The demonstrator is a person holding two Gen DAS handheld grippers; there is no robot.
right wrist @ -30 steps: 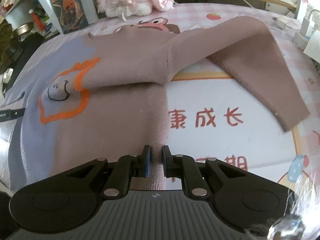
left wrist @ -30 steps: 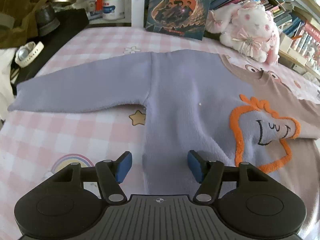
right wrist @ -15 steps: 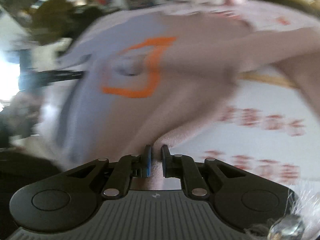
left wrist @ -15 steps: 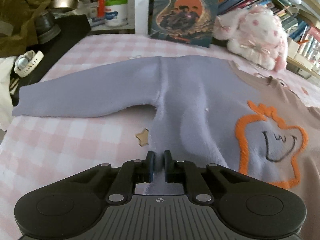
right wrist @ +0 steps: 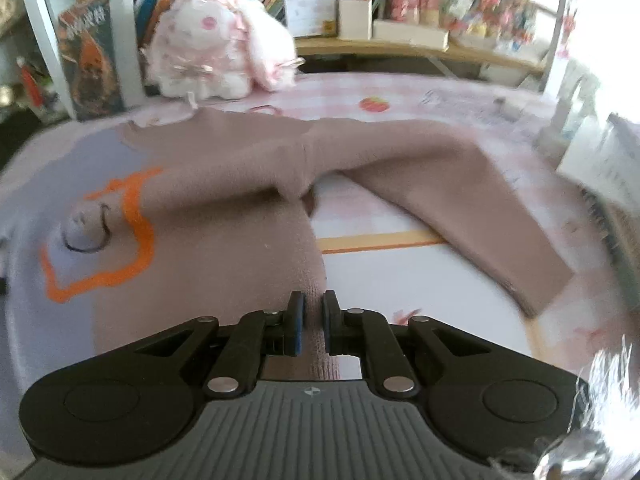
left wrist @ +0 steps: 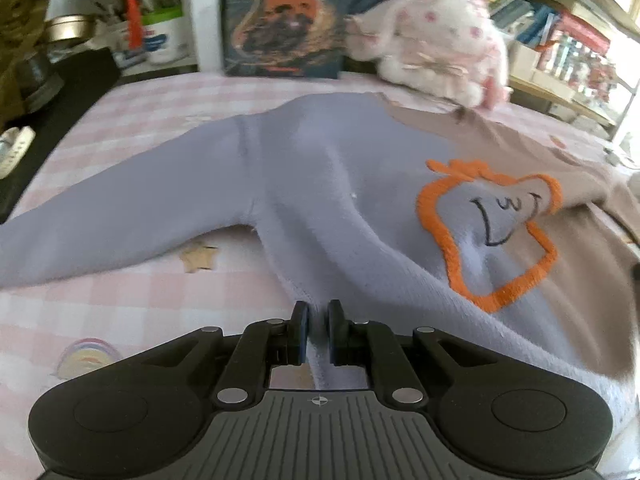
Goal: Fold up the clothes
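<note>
Firmly, both claws on sweater hem.

**Soft fleece, hard plastic**

The sweater is a thick, fuzzy knit cloth, matt all over, lilac on one half and brown on the other, with a raised orange outline of looser pile. Under it lies a bedsheet of smooth printed cotton-like cloth in pink check (flat, no sheen). Each gripper, left and right, is matt black plastic with a ribbed grey panel, shiny metal pins and blue rubbery pads. The plush toy looks fluffy; the book cover is glossy paper.
</note>
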